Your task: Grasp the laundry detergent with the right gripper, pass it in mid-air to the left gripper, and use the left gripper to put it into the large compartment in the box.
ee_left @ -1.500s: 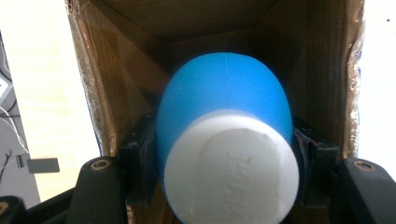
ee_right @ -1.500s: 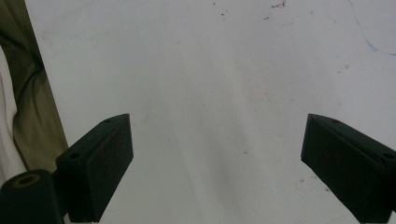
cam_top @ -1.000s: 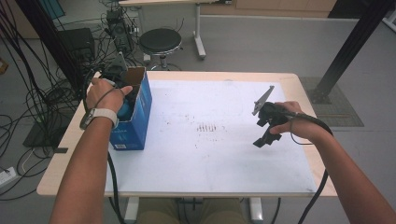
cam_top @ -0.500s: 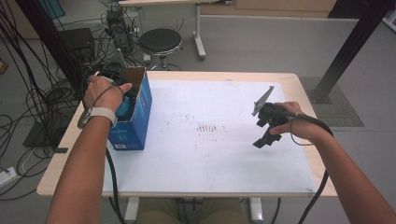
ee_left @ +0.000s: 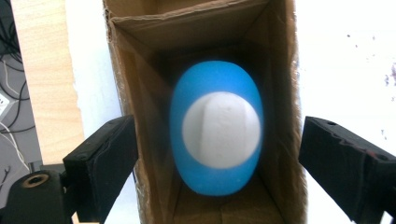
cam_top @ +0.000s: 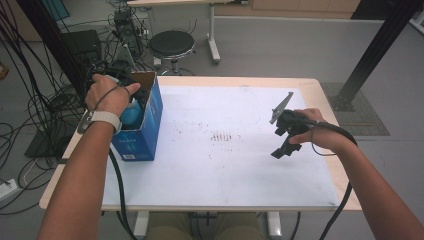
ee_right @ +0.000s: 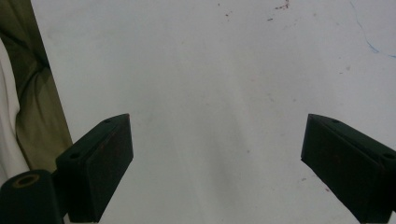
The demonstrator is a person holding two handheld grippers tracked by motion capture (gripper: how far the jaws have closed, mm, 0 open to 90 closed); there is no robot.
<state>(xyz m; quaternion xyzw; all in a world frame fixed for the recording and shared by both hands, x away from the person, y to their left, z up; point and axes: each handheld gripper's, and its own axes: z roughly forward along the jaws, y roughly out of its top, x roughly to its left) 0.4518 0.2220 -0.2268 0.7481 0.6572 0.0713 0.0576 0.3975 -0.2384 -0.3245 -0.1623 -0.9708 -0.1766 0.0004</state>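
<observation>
Two tools in our hands, left tool (ee_left: 215, 154) jaws just been opening, released above blue bottle (ee_left: 215, 128) inside cardboard box (cam_top: 147, 120) at surface (cam_top: 225, 170) left edge, right tool (ee_right: 217, 163) released, nothing between jaws.

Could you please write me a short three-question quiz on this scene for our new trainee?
1. True or false: the blue bottle with the white cap lies inside the cardboard box.
2. How do the jaws of the left gripper stand? A) clamped on the bottle, B) wide apart, clear of the bottle, C) shut on nothing.
3. Fill in: the right gripper hangs open over the ____ sheet that covers the table.

Key
1. True: it sits in the open box, cap towards the left gripper's camera.
2. B: the jaws have just been opening, and the pads do not touch the bottle.
3. White.
</observation>
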